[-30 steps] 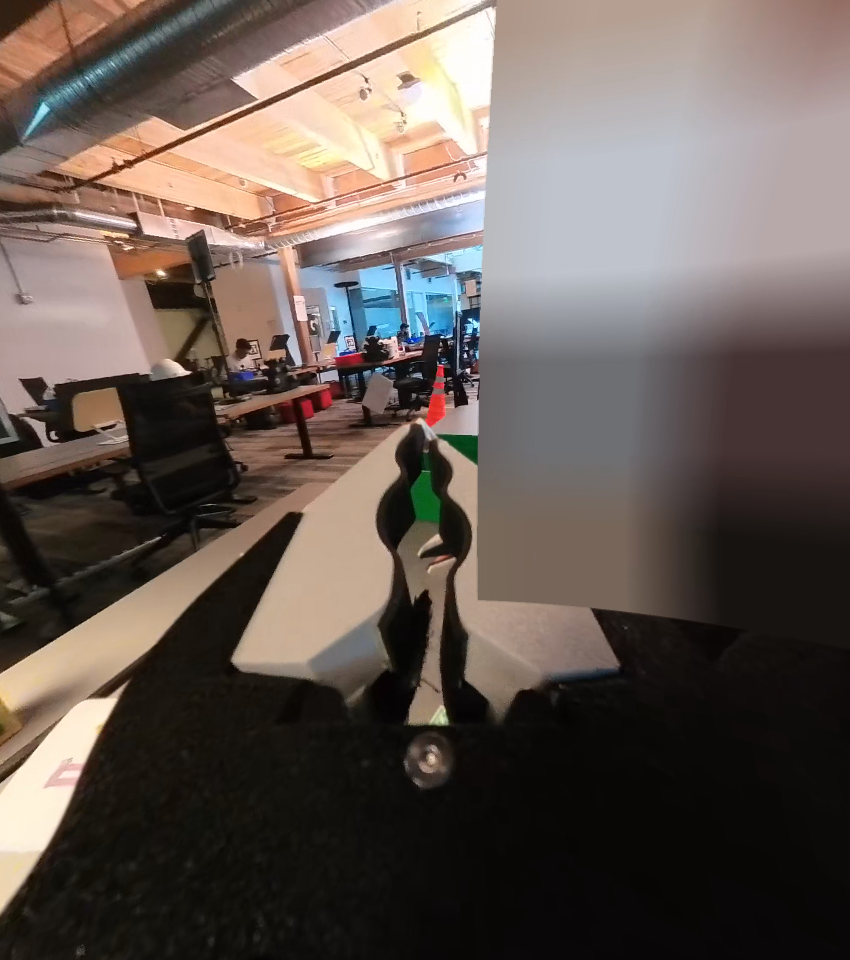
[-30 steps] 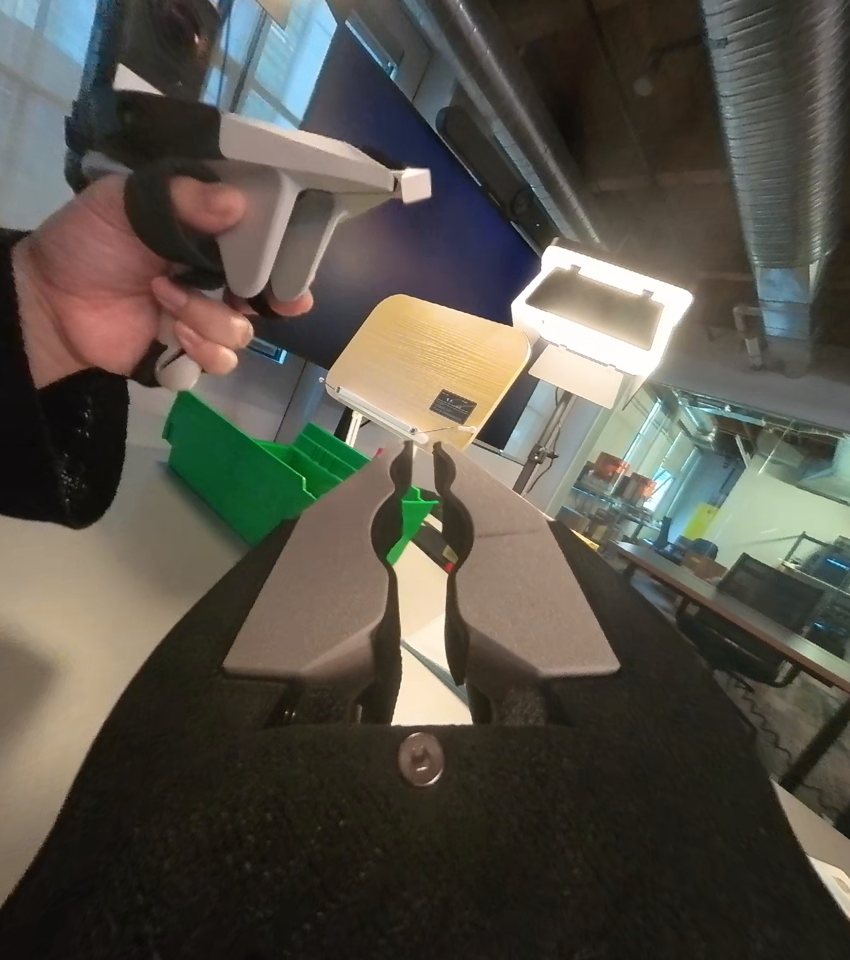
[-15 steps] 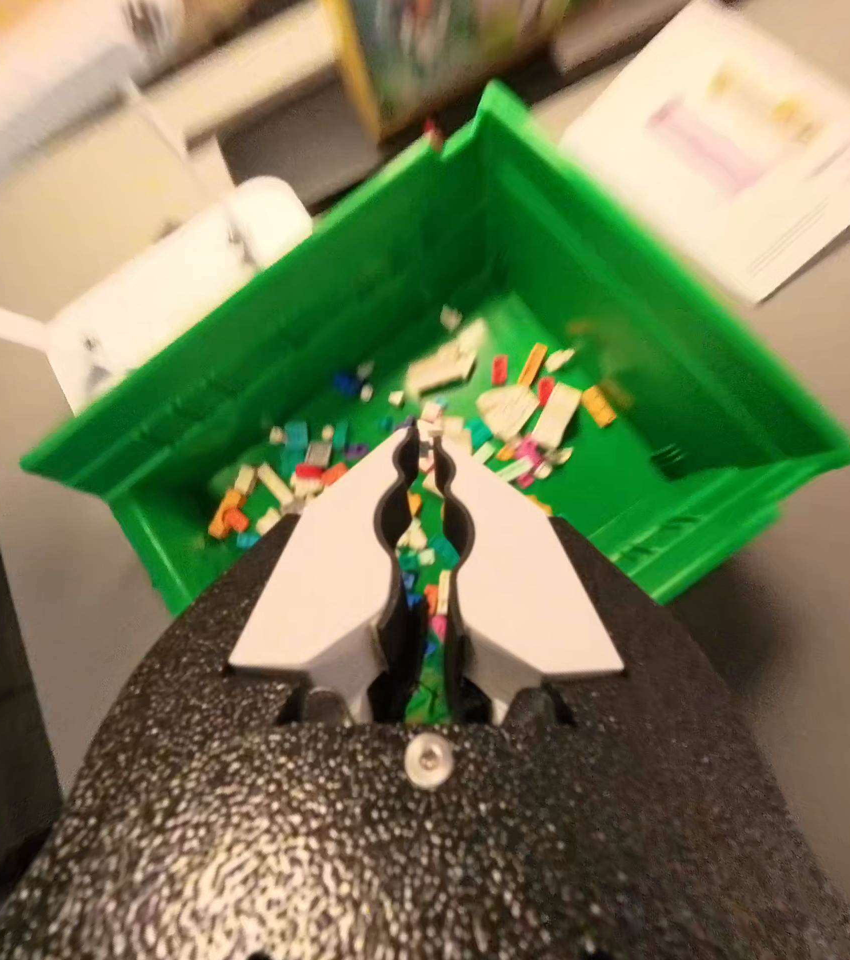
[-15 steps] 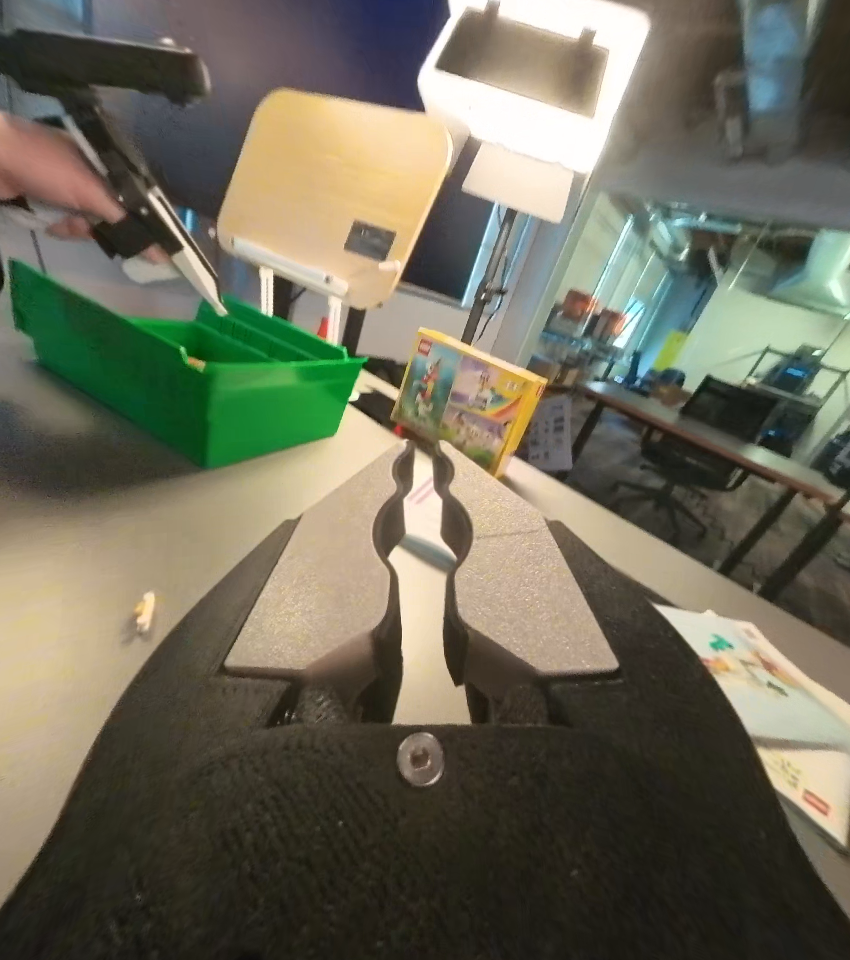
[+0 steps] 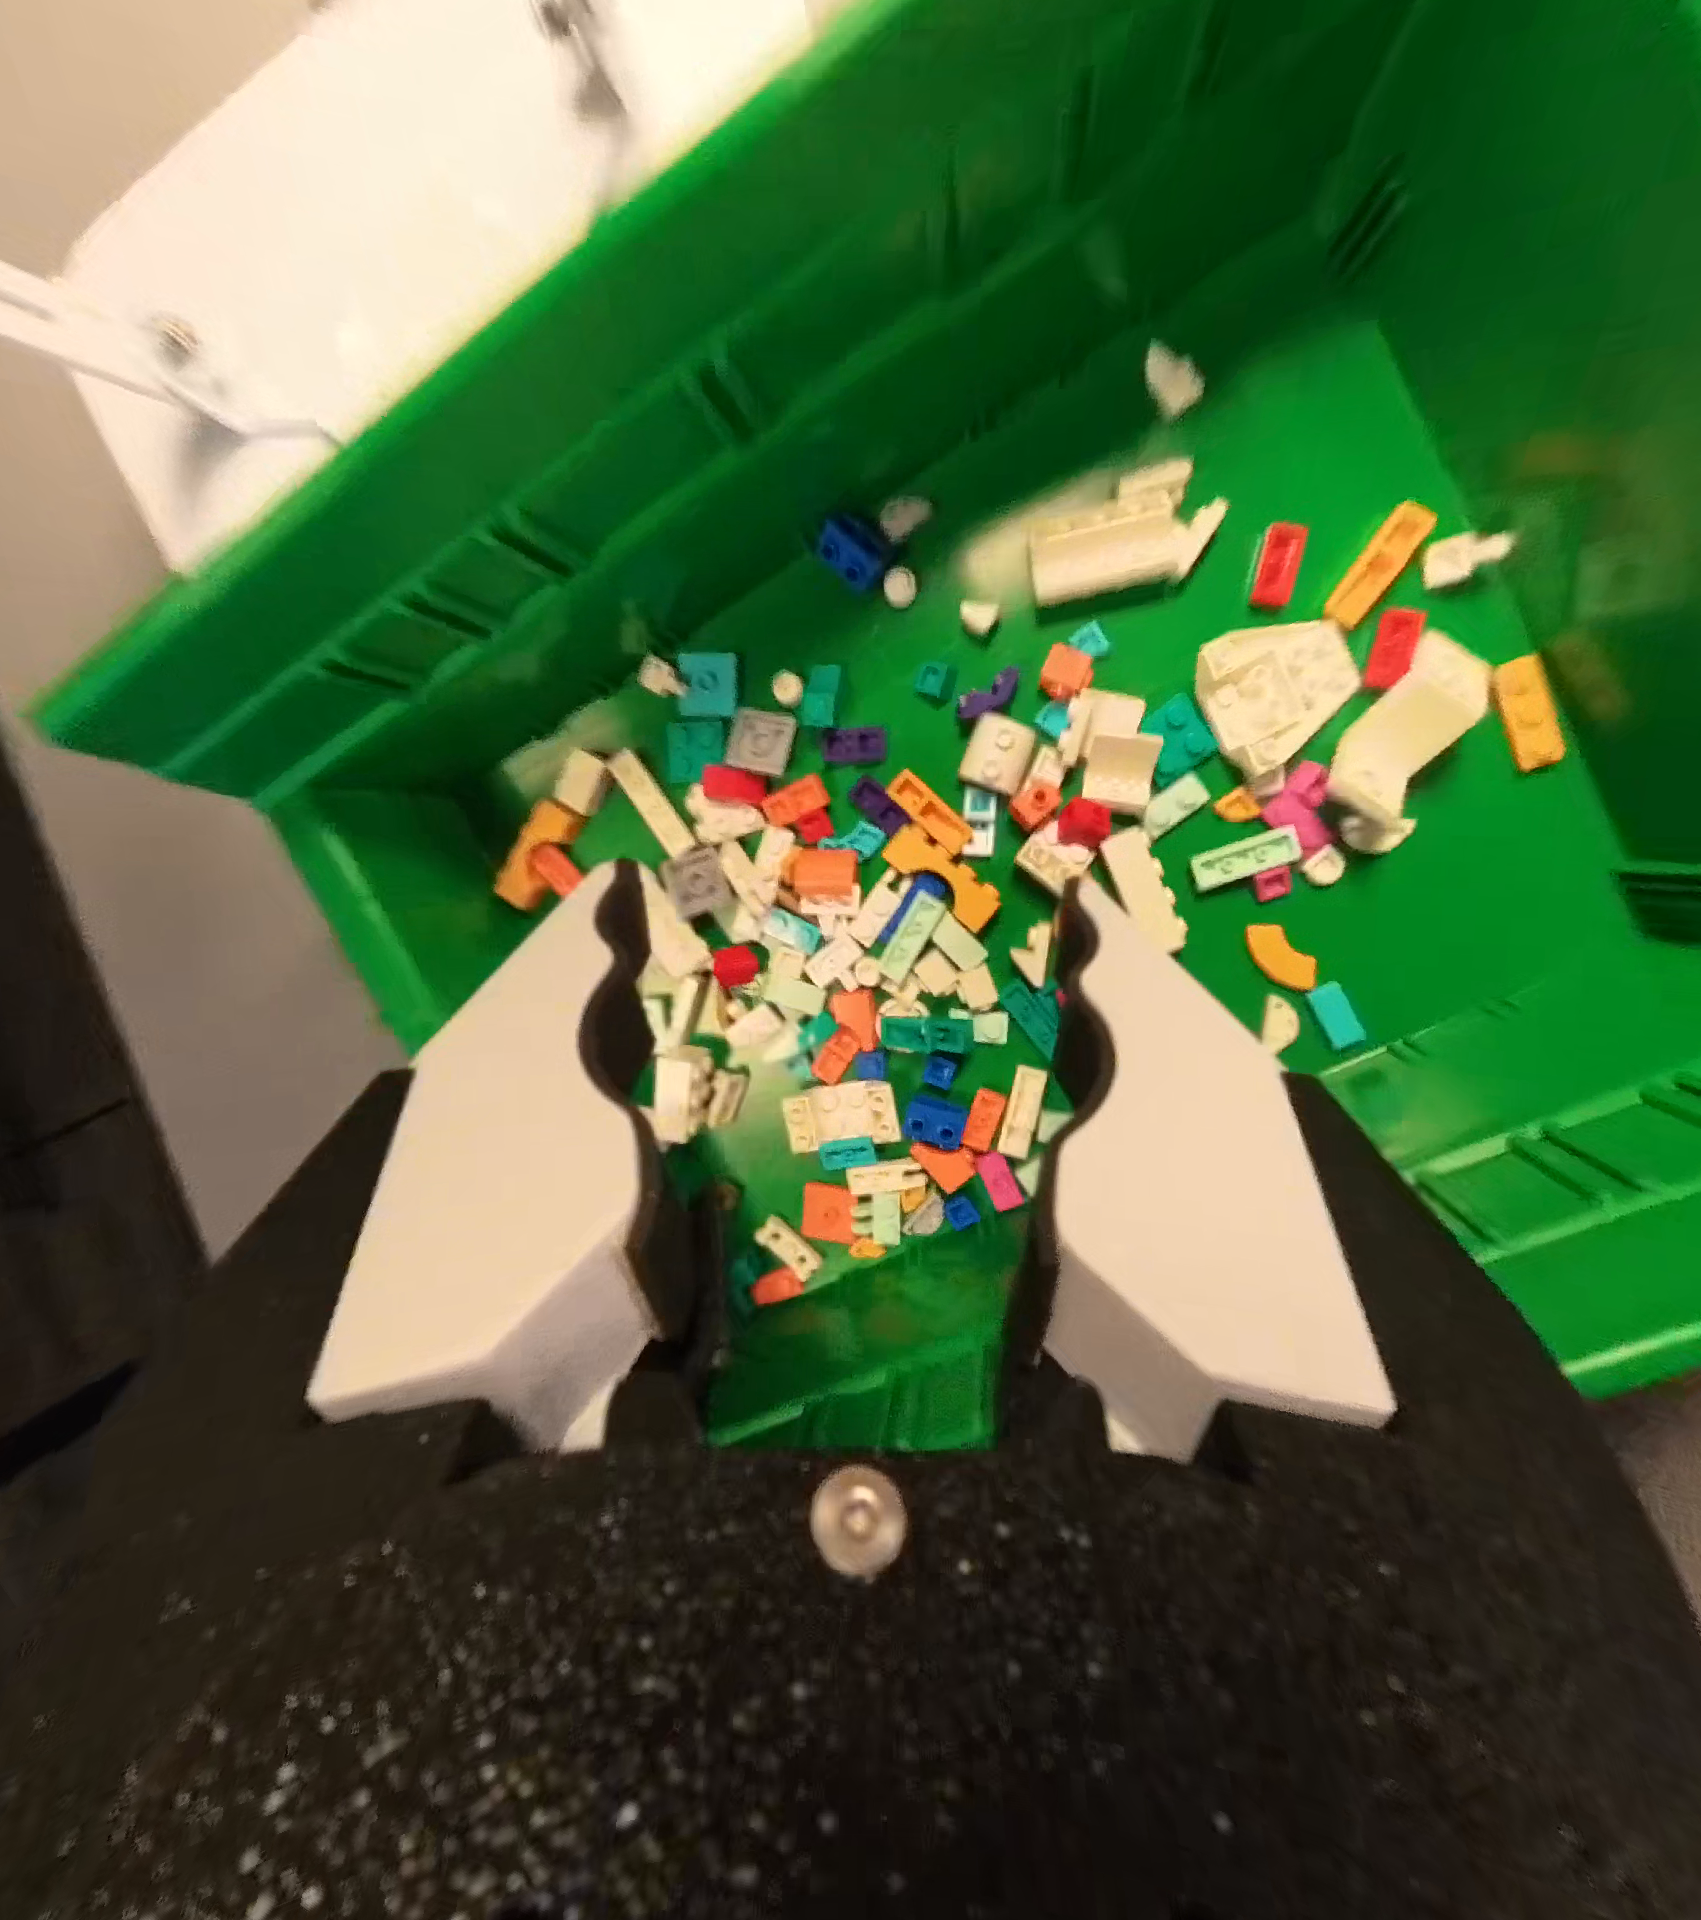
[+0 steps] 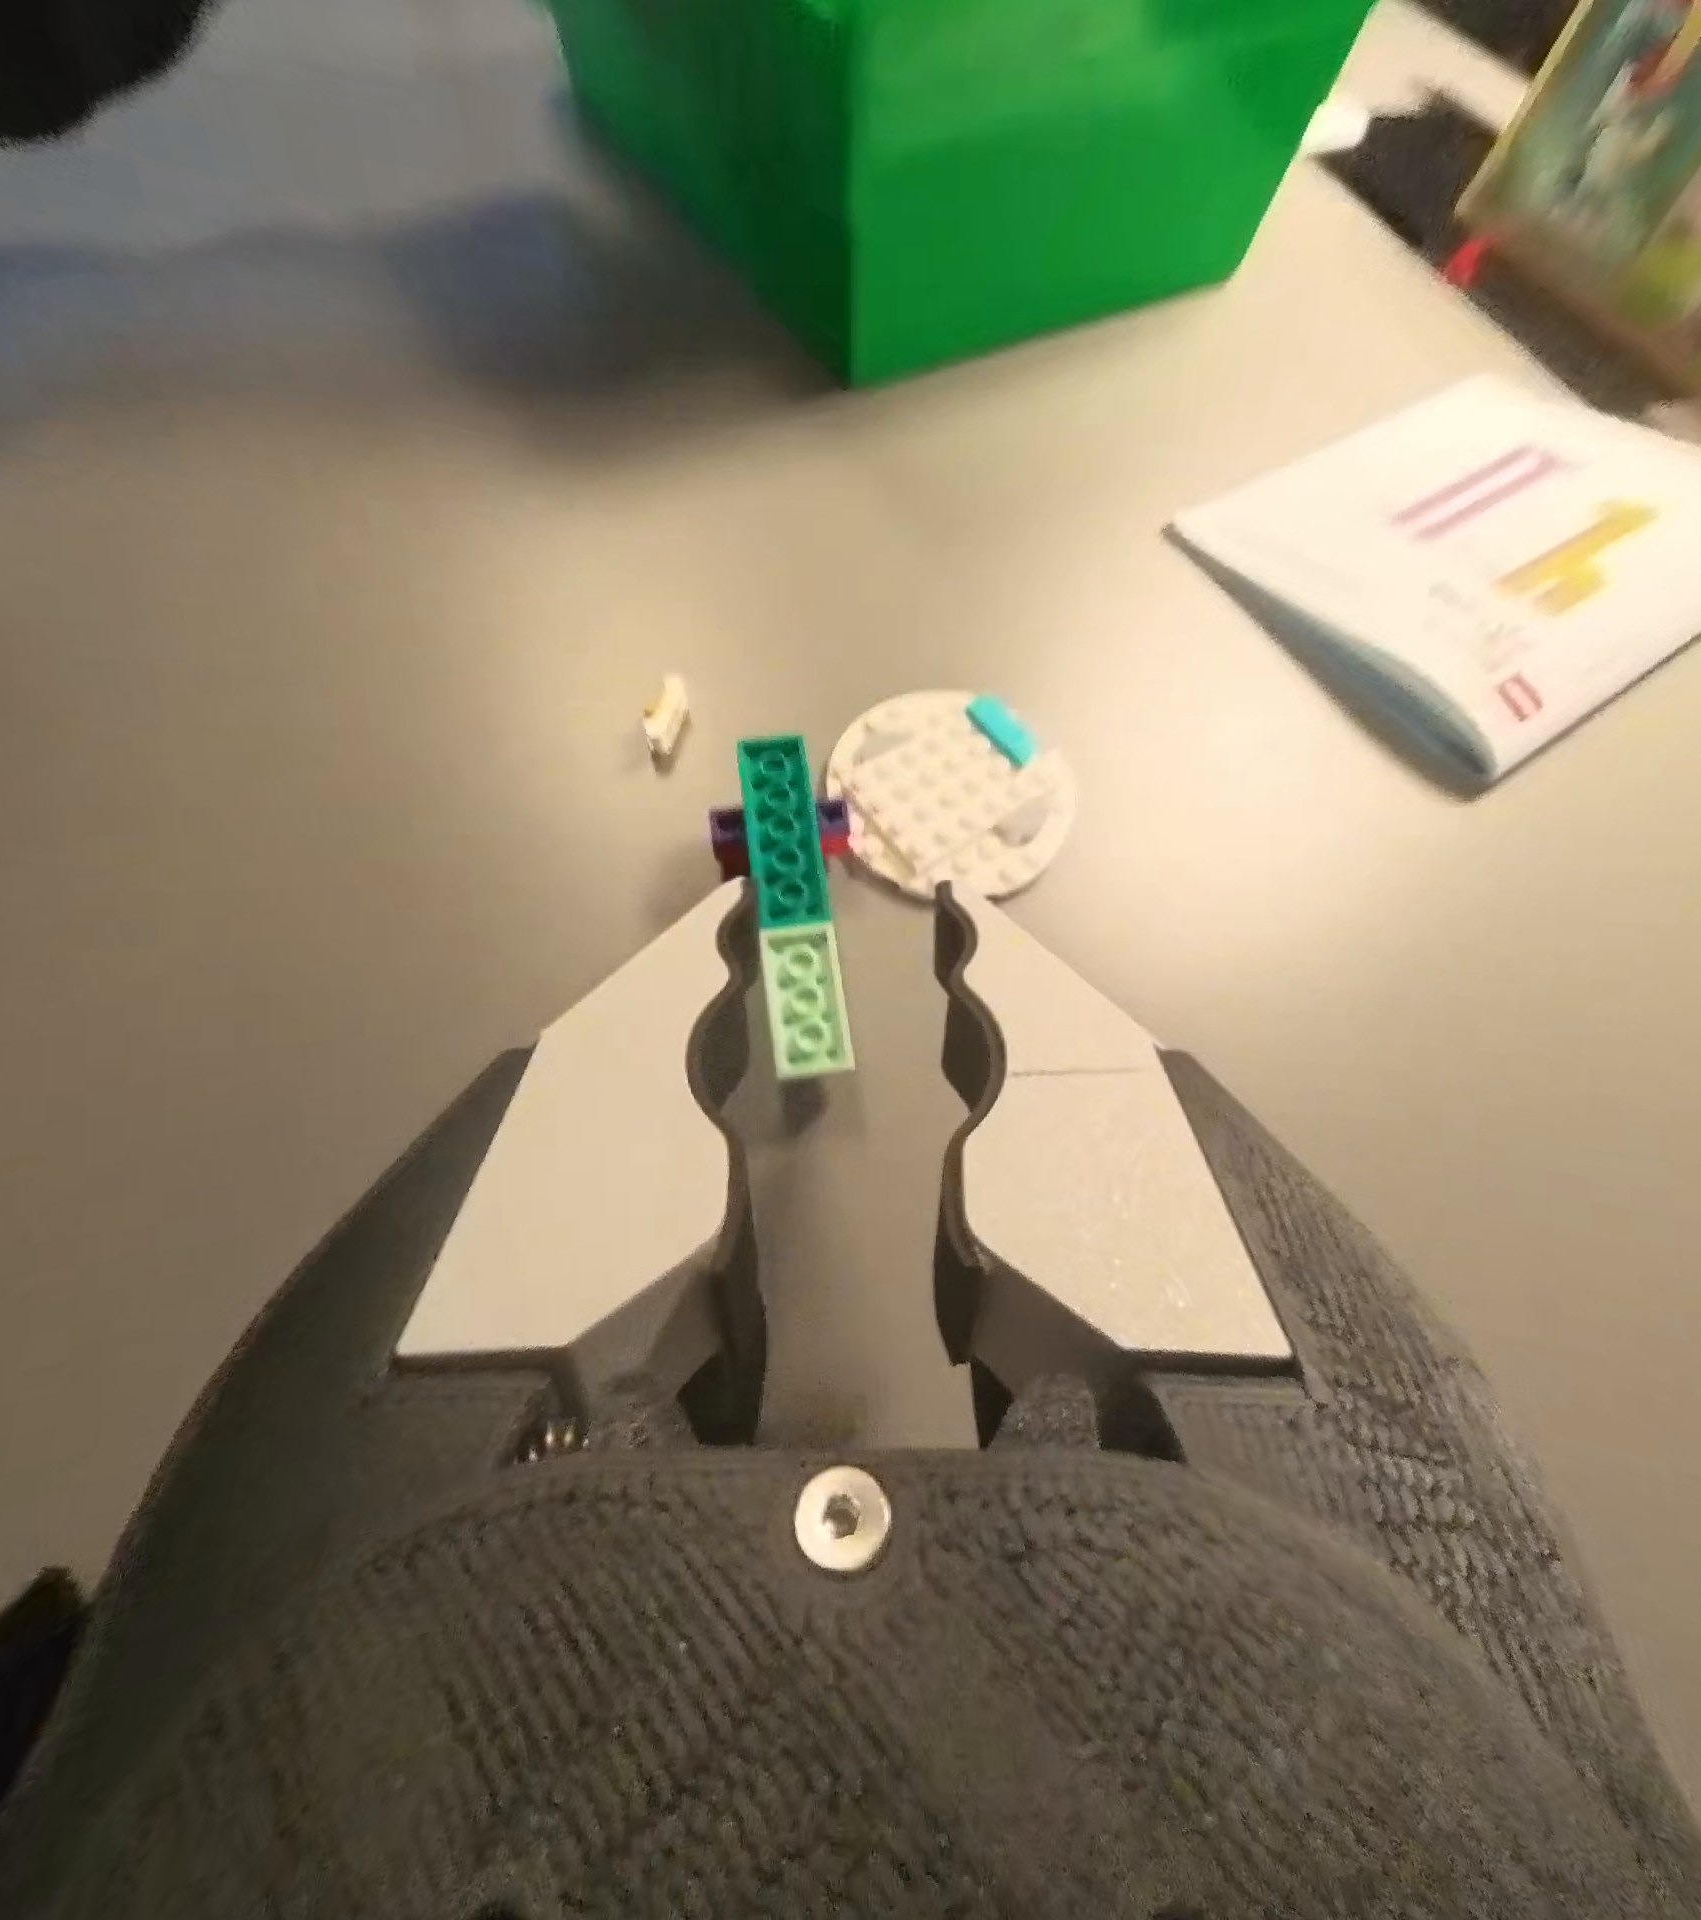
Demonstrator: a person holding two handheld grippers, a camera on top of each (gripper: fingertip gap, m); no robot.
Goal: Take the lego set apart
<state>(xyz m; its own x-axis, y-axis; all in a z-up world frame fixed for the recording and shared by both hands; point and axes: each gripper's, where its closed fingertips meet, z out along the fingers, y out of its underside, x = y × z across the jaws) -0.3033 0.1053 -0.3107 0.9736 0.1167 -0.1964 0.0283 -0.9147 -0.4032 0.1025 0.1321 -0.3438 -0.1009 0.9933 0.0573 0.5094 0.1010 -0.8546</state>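
My right tongs (image 6: 838,894) are hanging apart, the teal-and-mint plastic lego strip (image 6: 790,902) running lengthwise between them, hugging the left finger; left tongs (image 5: 846,883) are gaping over the green plastic bin (image 5: 929,312)

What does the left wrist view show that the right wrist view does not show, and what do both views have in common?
Only the left wrist view shows the inside of the green bin, with many loose lego pieces under the open left gripper.

Only the right wrist view shows the teal and light green lego assembly, the white round plate, a small cream piece and the instruction booklet, ahead of the open right gripper.

Both show the green bin and the grey table.
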